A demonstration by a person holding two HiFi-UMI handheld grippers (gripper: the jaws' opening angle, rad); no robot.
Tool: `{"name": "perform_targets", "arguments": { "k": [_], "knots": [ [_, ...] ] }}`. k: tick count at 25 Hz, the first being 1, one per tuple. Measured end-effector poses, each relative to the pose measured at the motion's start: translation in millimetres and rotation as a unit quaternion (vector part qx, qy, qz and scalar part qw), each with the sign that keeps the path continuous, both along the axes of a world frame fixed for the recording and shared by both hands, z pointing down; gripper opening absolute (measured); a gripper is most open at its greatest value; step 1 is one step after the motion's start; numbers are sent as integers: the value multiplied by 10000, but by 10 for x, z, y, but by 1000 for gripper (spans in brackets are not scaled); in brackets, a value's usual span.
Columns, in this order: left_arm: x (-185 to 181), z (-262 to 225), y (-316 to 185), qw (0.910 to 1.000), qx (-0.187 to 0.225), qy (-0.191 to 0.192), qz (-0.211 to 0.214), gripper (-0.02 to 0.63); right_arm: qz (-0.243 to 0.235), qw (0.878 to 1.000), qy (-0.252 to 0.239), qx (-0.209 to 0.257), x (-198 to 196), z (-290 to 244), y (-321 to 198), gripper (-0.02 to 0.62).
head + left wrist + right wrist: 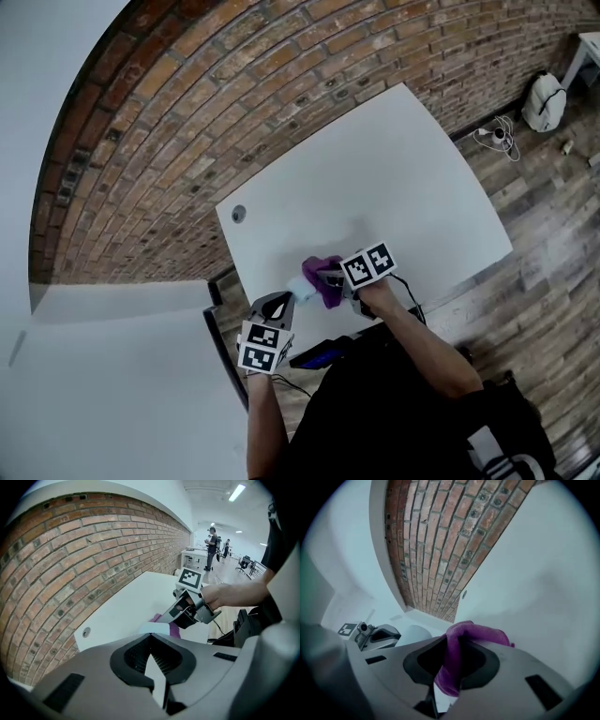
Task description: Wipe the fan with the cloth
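Cloth [319,265] clamped in right gripper [329,278], long axis pointing toward fan [300,288]; left gripper [281,302] clenched shut just beside fan.

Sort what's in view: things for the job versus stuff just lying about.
For the job:
fan, in the left gripper
purple cloth, clamped in the right gripper

Lying about:
white bag on the floor
white cables beside it

One bench [375,178], one purple cloth [319,267], one pale blue fan [300,288], and two tools: left tongs [280,300] and right tongs [334,279].
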State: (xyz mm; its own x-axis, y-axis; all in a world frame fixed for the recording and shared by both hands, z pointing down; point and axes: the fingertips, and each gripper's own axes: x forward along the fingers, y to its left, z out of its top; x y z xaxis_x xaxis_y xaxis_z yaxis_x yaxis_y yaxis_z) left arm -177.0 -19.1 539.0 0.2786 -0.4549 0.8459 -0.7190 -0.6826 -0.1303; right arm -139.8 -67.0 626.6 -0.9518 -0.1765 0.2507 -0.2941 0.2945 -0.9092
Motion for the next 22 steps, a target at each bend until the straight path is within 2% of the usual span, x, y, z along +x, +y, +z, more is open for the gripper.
{"name": "perform_targets", "arguments": {
  "k": [3, 6, 9, 15, 17, 19, 20, 22],
  "knots": [
    [5, -5, 3, 10000, 18, -9, -13, 5, 309, 9991, -77, 266, 58, -136, -291, 64],
    [10, 3, 15, 10000, 30, -24, -30, 5, -133, 9988, -395, 275, -184, -306, -317, 64],
    [25, 18, 31, 10000, 22, -46, -27, 5, -456, 9967, -618, -246, -328, -276, -178, 64],
    [13, 9, 14, 10000, 56, -72, -38, 5, -31, 9852, -1282, -1134, -120, -251, 51, 64],
    [1, 12, -6, 9999, 137, -80, -23, 5, -213, 9855, -1225, -1151, -28, -250, 246, 64],
    [7, 16, -7, 9999, 164, -46, -30, 5, -530, 9889, -922, -1036, 77, -171, 453, 64],
    [8, 17, -4, 9998, 168, -19, -43, 5, -537, 9916, -718, -932, 148, -120, 470, 64],
    [0, 13, -5, 9998, 183, 23, -77, 5, -156, 9972, -394, -610, 292, -94, 267, 64]
  ]
}}
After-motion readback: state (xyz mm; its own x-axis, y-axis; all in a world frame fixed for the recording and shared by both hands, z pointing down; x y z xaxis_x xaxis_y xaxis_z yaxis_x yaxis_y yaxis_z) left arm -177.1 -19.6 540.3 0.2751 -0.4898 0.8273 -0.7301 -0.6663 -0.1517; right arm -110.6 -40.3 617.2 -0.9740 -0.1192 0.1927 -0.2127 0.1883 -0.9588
